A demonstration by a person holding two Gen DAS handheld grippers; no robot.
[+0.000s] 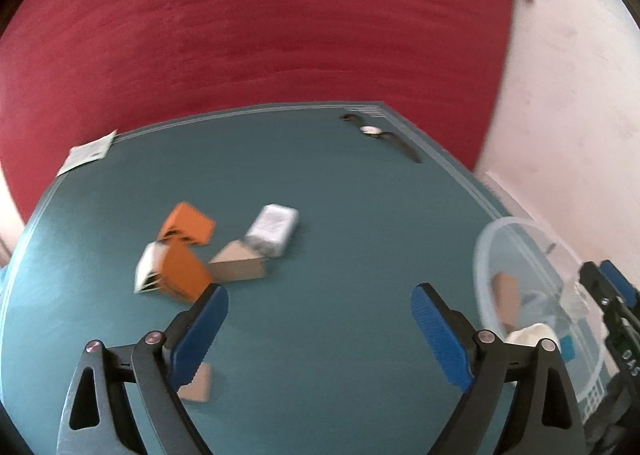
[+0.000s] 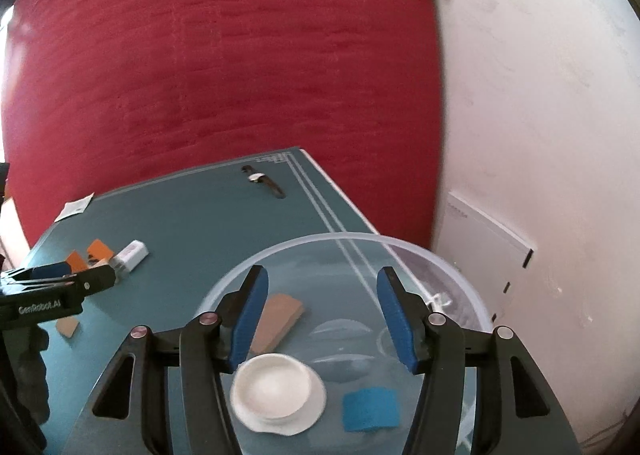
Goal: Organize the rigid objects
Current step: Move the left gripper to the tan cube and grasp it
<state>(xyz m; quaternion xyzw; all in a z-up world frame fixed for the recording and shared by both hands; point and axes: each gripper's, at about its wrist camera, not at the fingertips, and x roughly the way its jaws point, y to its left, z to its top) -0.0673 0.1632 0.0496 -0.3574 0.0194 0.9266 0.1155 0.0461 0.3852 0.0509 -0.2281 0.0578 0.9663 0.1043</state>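
My left gripper is open and empty above the teal table. Ahead of it lie two orange boxes, a tan box and a white box. A small tan block lies under its left finger. My right gripper is open and empty over a clear plastic basin. The basin holds a tan block, a white round lid and a blue block.
A wristwatch lies near the table's far right corner. A paper card sits at the far left edge. A red wall stands behind the table, a white wall to the right. The left gripper also shows in the right wrist view.
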